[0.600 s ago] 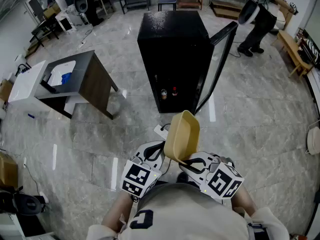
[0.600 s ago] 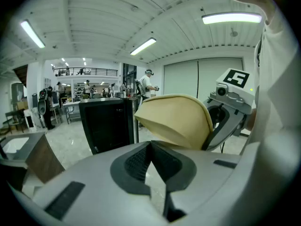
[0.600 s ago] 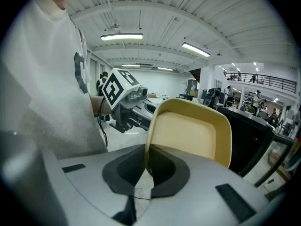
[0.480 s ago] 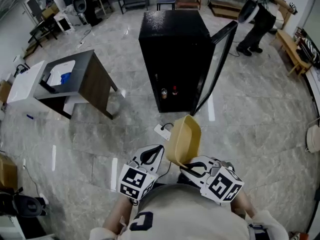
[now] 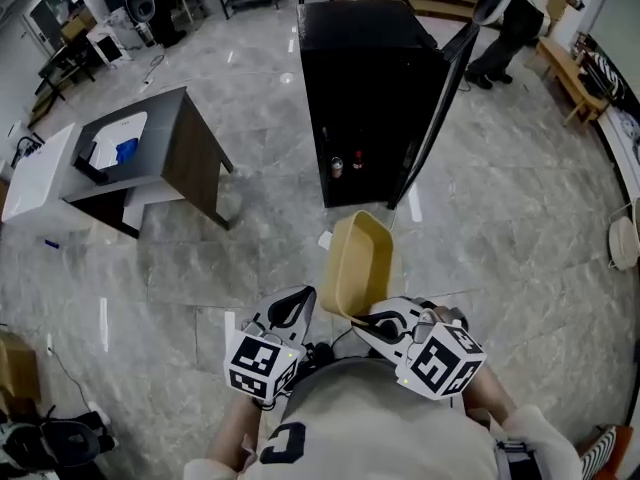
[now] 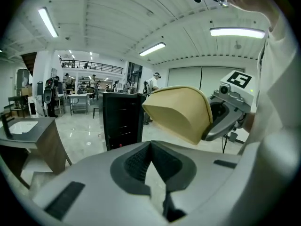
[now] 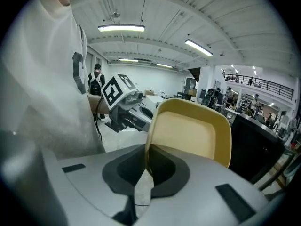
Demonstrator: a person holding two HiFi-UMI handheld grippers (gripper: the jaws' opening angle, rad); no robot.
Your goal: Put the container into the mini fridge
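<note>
FRIDGE RUN: A tan, shallow rectangular plastic container (image 5: 360, 261) rides upright in front of the person, its rim pinched by the right gripper (image 5: 366, 320), whose jaws are clamped on 1 edge only. The left gripper (image 5: 297, 302) hangs at 9 o'clock of the container w/ jaws pressed together on nothing. The tall black mini fridge (image 5: 365, 78) stands at 12 o'clock, well apart, its glass door (image 5: 436, 108) swung out toward 1 o'clock.

Risks from here, as judged:
- Grip is on 1 rim w/ the tub standing tall, so a quick step or swing could make it pivot or slip out of the jaws.
- A white power strip (image 5: 325, 239) lies on the floor btwn person and fridge, at 12 o'clock: poss. trip or snag on approach.
- The door edge juts into the path, so a wide carry could clip it.
- 2 small bottles (image 5: 337, 166) sit on the bottom shelf and could be knocked over if the tub goes in low.
- Tub looks broad vs. the opening and may need turning flat first.
</note>
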